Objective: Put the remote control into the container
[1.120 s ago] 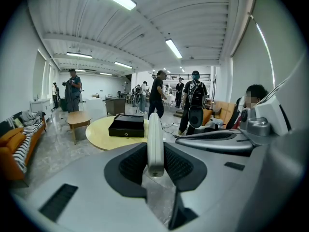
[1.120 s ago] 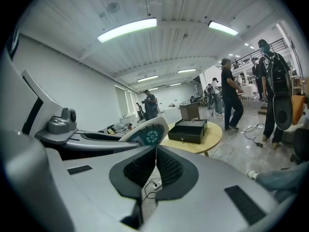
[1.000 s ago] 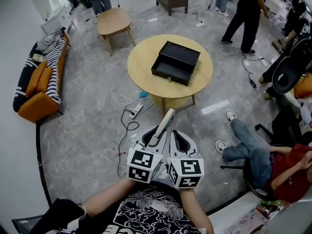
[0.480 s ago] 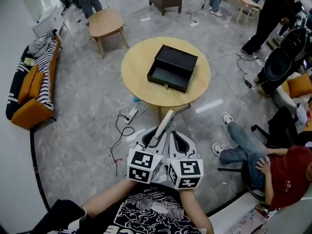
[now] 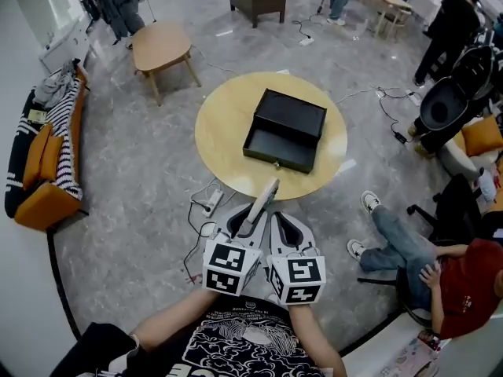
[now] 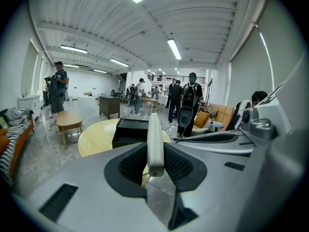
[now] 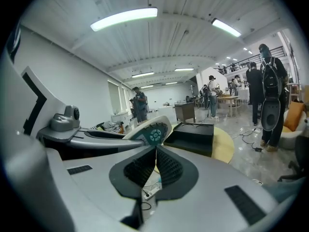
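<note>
Clamping the pale remote control (image 6: pixel 155 139) edge-on, the fingers (image 6: pixel 131 164) of the left gripper (image 5: pixel 250 213) stand partly apart with their dark pads pressed on its two broad faces. Most of its length juts forward past the tips. The fingers (image 7: pixel 170 167) of the right gripper (image 5: pixel 284 225) meet at their tips with nothing between them. That gripper rides just beside the left one, with the remote's button face turned toward it. Both are held in the air in front of the person, over the floor, and in the head view the remote's far end shows at the near edge of the round wooden counter (image 5: pixel 220 132). The black container (image 5: pixel 284 130), open at the top, sits about mid-counter, a little toward the right edge, with a small knob on its near wall. I judge this to be the carry: the remote is gripped but not yet over the container. The next move calls for reaching across the near edge, lifting the remote's end above the near wall, lowering it inside, then opening the left fingers. Nothing lies on the counter between that edge and the container. On the floor by the counter's foot lie a power strip (image 5: pixel 212 203) and cables, a risk underfoot. A seated person's legs (image 5: pixel 391 230) stretch out at the right, near the path.
</note>
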A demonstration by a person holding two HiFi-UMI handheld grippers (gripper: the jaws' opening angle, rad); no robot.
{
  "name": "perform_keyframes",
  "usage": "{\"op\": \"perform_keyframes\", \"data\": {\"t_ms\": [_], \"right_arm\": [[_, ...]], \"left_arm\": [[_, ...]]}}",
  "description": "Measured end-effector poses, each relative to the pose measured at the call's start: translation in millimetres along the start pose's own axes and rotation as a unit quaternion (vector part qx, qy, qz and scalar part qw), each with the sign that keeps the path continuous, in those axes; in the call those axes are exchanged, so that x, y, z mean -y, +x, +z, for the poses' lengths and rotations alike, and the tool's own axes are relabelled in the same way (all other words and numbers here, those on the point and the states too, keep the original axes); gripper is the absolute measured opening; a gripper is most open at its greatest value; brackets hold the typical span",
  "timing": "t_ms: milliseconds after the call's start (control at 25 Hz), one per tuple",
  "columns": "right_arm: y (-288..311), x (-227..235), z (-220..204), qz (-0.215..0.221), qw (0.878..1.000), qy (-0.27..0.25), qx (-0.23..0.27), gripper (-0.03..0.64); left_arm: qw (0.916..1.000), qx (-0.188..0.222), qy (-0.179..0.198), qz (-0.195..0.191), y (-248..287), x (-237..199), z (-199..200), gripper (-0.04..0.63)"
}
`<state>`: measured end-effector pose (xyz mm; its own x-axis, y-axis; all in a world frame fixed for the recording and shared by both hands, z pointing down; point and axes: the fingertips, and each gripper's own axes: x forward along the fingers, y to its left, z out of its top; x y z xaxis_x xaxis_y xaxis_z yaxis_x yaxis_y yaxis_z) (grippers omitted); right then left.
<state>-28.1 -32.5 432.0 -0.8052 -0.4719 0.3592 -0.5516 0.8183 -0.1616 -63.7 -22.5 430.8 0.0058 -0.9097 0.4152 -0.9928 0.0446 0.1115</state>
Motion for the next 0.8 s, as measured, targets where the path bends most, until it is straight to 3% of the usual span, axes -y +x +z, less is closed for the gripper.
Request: {"op": "perform_keyframes", "data": {"t_ms": [800], "right_arm": [[123, -2, 47, -0.111, 0.993, 0.042, -0.002, 0.025]], "left_arm": [[0.9929, -0.028, 0.026, -0.113, 70, -110, 37, 0.104]]}}
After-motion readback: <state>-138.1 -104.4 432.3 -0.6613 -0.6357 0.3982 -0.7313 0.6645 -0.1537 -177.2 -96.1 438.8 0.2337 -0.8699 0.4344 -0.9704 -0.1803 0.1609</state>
